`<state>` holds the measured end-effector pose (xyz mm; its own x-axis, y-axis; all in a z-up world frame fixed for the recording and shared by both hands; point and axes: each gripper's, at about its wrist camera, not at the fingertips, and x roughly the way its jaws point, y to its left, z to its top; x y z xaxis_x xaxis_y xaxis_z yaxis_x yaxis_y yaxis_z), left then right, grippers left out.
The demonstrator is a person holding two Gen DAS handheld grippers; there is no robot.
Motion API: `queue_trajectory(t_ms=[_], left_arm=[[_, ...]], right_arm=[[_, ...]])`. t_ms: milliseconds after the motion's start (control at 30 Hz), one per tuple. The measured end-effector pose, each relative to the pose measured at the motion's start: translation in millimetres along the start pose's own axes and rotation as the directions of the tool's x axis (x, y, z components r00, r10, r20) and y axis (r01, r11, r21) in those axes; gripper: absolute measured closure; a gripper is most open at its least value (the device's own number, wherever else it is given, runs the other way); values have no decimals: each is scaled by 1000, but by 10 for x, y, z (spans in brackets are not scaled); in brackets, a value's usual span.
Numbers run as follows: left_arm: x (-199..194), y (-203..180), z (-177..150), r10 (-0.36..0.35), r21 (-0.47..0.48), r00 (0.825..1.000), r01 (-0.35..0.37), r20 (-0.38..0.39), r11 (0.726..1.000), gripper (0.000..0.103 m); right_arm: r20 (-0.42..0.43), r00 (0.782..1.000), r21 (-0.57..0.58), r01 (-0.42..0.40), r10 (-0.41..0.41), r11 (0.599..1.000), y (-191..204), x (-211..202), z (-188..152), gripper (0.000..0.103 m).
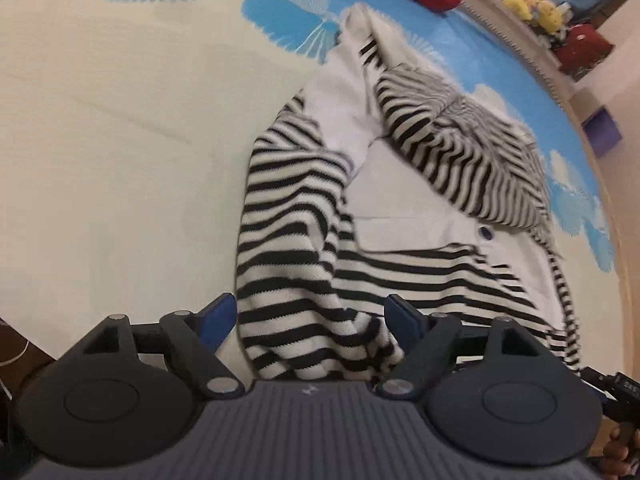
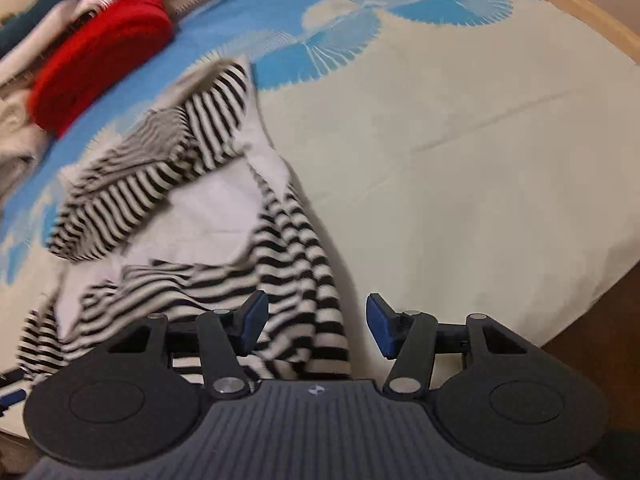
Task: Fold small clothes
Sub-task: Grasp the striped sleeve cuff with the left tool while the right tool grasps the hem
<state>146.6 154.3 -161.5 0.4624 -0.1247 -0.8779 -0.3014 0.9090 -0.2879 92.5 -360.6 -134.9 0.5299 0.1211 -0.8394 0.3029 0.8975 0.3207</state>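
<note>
A small black-and-white striped garment (image 1: 304,216) with plain white panels lies rumpled on a bed whose sheet (image 1: 120,140) is cream with blue fan-shaped prints. In the left wrist view one striped sleeve runs down the garment's left side toward the camera, and its bunched end sits between the two blue-tipped fingers of the left claw (image 1: 310,318), which are spread wide with the fabric lying loose in the gap; whether either pad touches the cloth cannot be told. A second striped part is folded across the white chest panel farther back, and a dark button (image 1: 485,232) shows on the white area just below it. In the right wrist view the same garment (image 2: 188,216) fills the left half of the frame, blurred along its far edges, and a striped sleeve hangs down into the gap of the right claw (image 2: 316,322), whose fingers are likewise spread apart and not clamped on anything. Beyond the garment, near the far edge of the bed, sits a red knitted item (image 2: 100,60), with pale and dark clothes (image 2: 24,36) heaped just beside it. In the left wrist view yellow soft toys (image 1: 528,4) rest on a ledge past the bed's edge, with something red (image 1: 582,46) next to them.
</note>
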Motion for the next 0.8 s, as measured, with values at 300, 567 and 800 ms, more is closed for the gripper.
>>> queue_trajectory(t_ms=[300,567,800], left_arm=[[283,-66,-37,108,-32,993,-109,-45,994,19],[340,-80,-103,128,19,990,-127,-66,992,60],[-25,-42,-109,47,16,998,-46,-51,999,92]], right_arm=[[-143,990,-31,-18,13,999,58,353,-105,43],[-120,992,-97,-36,24,995,102,300,-124,83],[-9,997,-64,-81,81,995,51,-71,-58,96]])
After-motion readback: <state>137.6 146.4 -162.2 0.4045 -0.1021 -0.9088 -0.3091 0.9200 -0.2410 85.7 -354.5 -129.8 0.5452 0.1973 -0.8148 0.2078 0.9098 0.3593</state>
